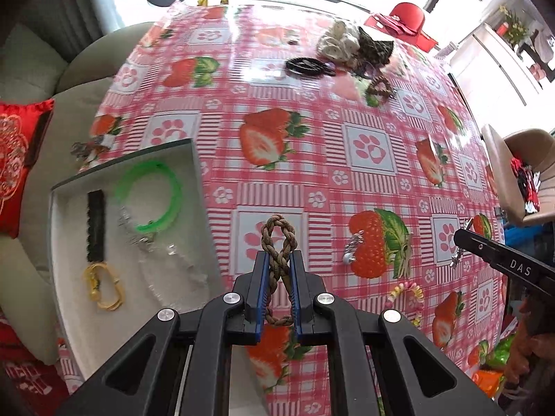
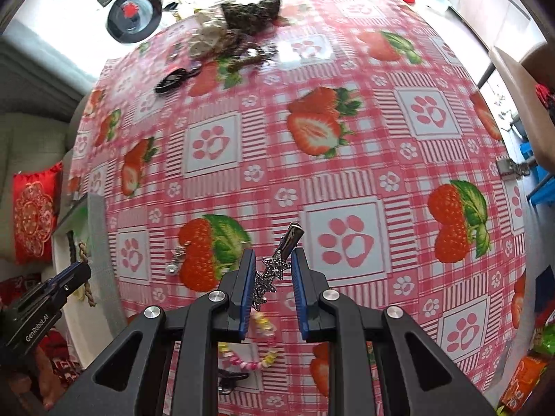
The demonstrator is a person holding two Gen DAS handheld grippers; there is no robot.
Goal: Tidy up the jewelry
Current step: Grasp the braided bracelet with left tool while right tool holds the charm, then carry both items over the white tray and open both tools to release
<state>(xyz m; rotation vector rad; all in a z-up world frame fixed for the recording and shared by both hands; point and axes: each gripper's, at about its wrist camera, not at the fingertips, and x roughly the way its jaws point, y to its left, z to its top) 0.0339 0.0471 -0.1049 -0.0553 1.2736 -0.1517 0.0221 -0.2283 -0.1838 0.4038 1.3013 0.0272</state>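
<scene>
My left gripper [image 1: 279, 260] is shut on a brown braided cord bracelet [image 1: 277, 239] and holds it above the table, just right of the white tray [image 1: 66, 277]. The tray holds a green bangle [image 1: 152, 196], a black strap with a gold clasp [image 1: 97, 228] and a clear bead bracelet [image 1: 166, 260]. My right gripper [image 2: 272, 260] holds a silver star hair clip [image 2: 277, 263] between its jaws above the table; the jaws stand a little apart around it. A pastel bead bracelet [image 2: 256, 346] lies below it. A small silver earring [image 1: 352, 248] lies on a strawberry print.
The strawberry tablecloth [image 1: 347, 173] covers the table. At the far side lie black hair ties [image 1: 307, 66], a second braided cord [image 1: 380, 88] and a heap of fabric scrunchies [image 1: 353, 45]. A red hat [image 1: 406, 20] is beyond. A sofa with a red cushion [image 1: 17, 159] stands left.
</scene>
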